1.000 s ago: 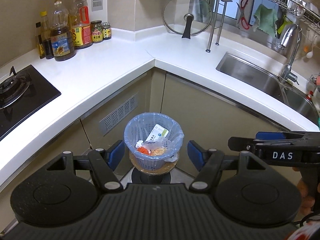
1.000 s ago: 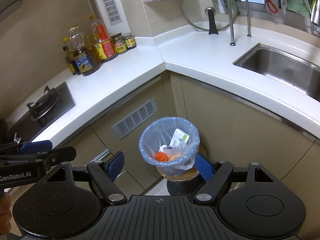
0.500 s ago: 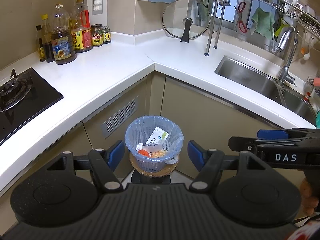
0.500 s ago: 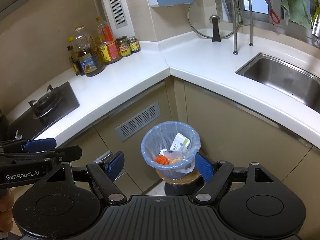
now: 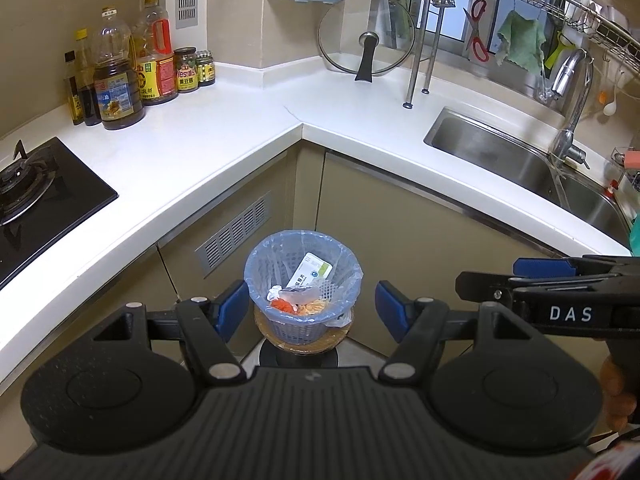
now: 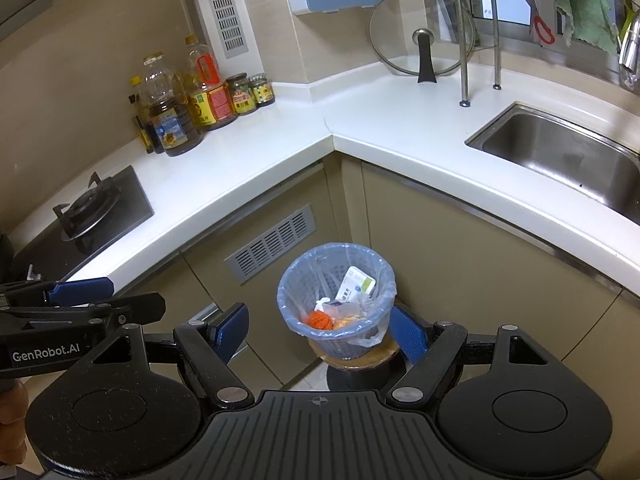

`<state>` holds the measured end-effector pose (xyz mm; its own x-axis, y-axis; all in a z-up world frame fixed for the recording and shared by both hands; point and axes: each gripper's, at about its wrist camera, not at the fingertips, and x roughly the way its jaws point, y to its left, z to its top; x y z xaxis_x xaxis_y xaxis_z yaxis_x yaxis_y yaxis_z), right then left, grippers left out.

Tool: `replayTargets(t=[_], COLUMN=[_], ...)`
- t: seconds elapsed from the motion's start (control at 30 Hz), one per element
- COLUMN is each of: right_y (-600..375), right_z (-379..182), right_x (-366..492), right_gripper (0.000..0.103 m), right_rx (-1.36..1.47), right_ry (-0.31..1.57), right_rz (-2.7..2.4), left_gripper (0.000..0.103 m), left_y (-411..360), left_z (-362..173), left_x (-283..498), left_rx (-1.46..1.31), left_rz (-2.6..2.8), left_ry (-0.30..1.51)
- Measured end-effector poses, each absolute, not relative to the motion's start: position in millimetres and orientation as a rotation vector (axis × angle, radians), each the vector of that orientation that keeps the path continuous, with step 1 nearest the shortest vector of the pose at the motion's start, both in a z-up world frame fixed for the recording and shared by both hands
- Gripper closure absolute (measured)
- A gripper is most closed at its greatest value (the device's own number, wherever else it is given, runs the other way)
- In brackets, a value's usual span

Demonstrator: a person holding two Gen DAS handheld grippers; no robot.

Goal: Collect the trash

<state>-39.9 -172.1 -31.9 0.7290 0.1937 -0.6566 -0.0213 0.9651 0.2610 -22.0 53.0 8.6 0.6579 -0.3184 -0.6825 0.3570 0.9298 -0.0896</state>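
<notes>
A blue-lined mesh waste bin (image 5: 256, 270) (image 6: 290, 280) stands on a round stool below the counter's corner. Inside lie a white-and-green box (image 5: 311, 273) (image 6: 356, 285), an orange scrap (image 5: 282, 305) (image 6: 320, 320) and crumpled wrappers. My left gripper (image 5: 312, 313) hovers open above and in front of the bin, with nothing between its blue pads. My right gripper (image 6: 319, 333) is likewise open and empty, its right pad lined up with the bin's side. Each gripper shows at the other view's edge: the right gripper (image 5: 500, 278) and the left gripper (image 6: 120, 300).
A white L-shaped counter (image 5: 224, 148) wraps around the bin. On it are a gas hob (image 5: 36, 188), oil and sauce bottles (image 5: 120, 88), a glass lid (image 5: 366, 36) and a steel sink (image 5: 500, 152) with tap. Beige cabinet doors with a vent grille (image 5: 236, 228) stand behind the bin.
Both views have drifted only slightly. The grippers stay open and the bin and its contents have not moved.
</notes>
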Motion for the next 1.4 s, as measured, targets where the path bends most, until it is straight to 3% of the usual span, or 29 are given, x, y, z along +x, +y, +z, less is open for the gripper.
replayTargets(t=[1.4], right_y=[-177.7], right_z=[-32.7], right_x=[-40.4], right_gripper=[0.026], right_rx=[0.241], right_ry=[0.754], right_rz=[0.134], left_gripper=[0.035], left_y=[48.8], left_z=[9.3], left_x=[-24.2], left_rx=[0.062], left_rz=[-0.379], left_ry=[0.76])
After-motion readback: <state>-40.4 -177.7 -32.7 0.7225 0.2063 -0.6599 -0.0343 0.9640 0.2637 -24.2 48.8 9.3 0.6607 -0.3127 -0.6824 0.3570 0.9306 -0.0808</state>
